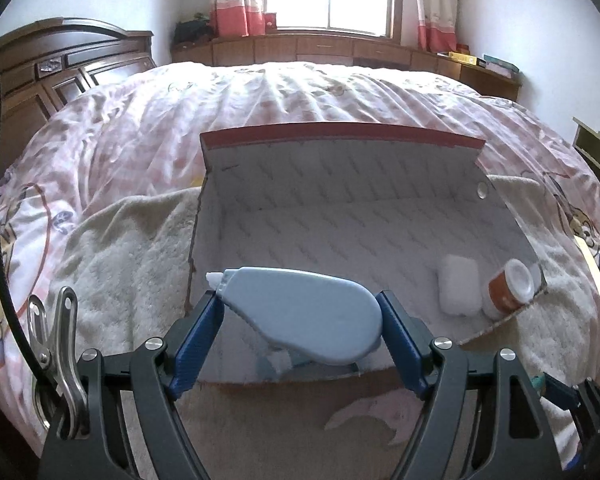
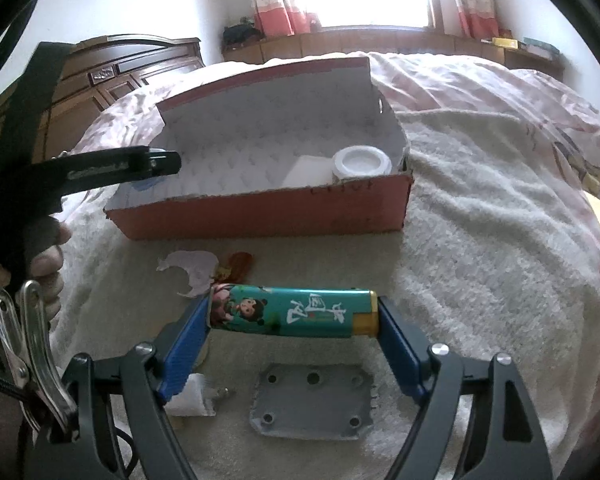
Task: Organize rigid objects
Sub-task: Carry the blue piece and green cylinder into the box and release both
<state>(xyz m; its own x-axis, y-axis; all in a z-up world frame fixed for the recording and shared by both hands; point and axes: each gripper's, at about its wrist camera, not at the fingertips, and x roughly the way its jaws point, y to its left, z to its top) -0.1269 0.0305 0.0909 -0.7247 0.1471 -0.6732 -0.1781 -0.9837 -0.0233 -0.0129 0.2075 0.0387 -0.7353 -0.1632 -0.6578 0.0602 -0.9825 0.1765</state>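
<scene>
Left gripper (image 1: 300, 312) pinching pale blue teardrop-shaped plastic correction-tape dispenser (image 1: 304, 312) over red cardboard box (image 2: 260, 210); right gripper (image 2: 294, 316) pinching teal cartoon-printed lighter (image 2: 296, 312) above white fleece blanket (image 2: 480, 240). Best lowered well inside before spreading fingers, clear of white jar (image 1: 510, 288).

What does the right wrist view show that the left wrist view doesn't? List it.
Only the right wrist view: the teal lighter clamped in the right gripper, a grey plate and a white plug on the blanket. Only the left wrist view: the blue correction tape held in the left gripper. Both: the cardboard box holding a white block and an orange jar.
</scene>
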